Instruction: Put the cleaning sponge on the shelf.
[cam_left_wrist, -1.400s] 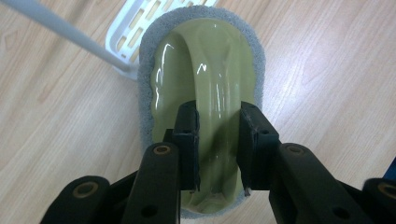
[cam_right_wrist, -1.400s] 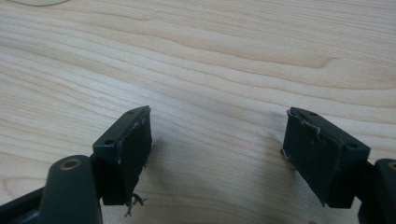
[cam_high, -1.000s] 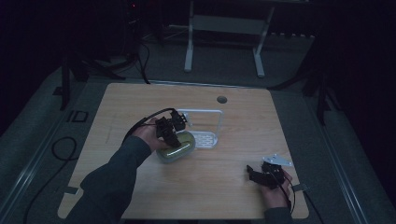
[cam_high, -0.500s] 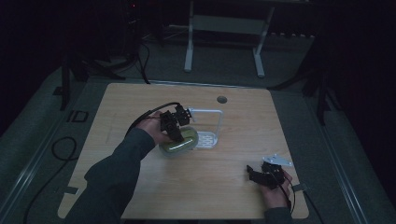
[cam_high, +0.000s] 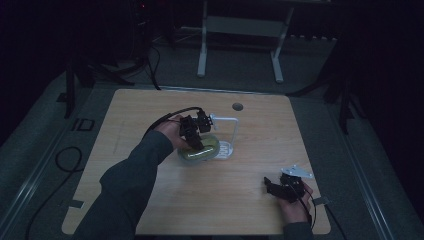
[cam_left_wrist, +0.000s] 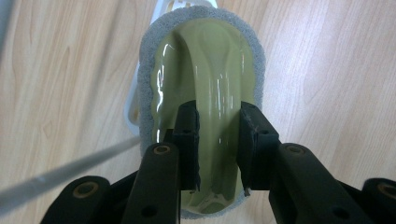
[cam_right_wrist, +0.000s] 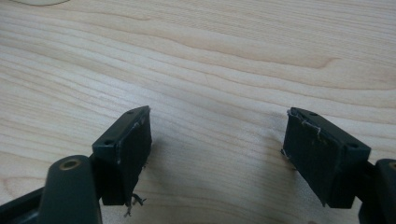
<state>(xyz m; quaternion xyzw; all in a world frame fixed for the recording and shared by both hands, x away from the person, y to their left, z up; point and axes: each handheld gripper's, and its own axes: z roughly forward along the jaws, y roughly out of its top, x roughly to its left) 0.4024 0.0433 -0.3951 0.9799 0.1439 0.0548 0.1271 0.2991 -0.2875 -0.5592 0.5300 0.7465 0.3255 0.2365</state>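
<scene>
The light wooden worktop (cam_high: 150, 120) sits in a dim room, with a round hole (cam_high: 237, 106) near its far edge. Beyond it, on the floor, stands a pale metal frame (cam_high: 240, 30) on 2 legs.

A white wire rack (cam_high: 229, 131) stands near the middle of the worktop, its low base (cam_high: 226, 150) lying flat on the wood. Just beside the base, and partly over it, is an olive-green scrubber (cam_left_wrist: 210, 70) with a glossy arched handle and a grey sponge rim (cam_left_wrist: 148, 60).

The left tool (cam_left_wrist: 217, 140) is clamped on that scrubber: its 2 black jaws press the handle from either side, near the end closer to the camera. In the high view the left tool (cam_high: 192, 134) sits over the scrubber at mid-worktop, the sleeved forearm reaching in from below.

The right tool (cam_high: 280, 187) rests near the worktop's near right corner, well apart from the rack. In the right gripper view the right tool (cam_right_wrist: 217, 149) stands spread wide, bare wood between its jaws.
</scene>
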